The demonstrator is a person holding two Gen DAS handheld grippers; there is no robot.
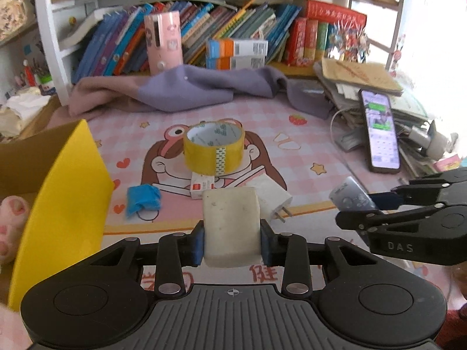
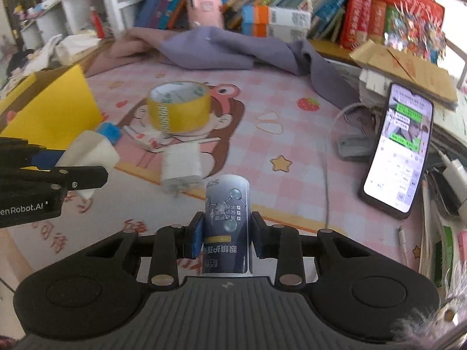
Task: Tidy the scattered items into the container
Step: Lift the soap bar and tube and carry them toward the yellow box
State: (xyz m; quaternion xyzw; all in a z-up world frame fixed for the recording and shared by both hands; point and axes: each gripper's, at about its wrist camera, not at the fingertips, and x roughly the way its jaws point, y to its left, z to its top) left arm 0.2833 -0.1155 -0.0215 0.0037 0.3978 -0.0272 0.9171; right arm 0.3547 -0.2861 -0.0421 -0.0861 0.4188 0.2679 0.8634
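Observation:
My left gripper is shut on a white block-shaped eraser, held above the pink cartoon mat. My right gripper is shut on a dark blue bottle; it also shows at the right of the left wrist view. The yellow cardboard box stands open at the left, with a pink plush item inside. On the mat lie a yellow tape roll, a white plug charger, a blue folded item and a small red-and-white box.
A phone leans on a stack of papers at the right, with a white cable beside it. A purple cloth lies at the back of the mat before a shelf of books. A pink cylinder stands behind it.

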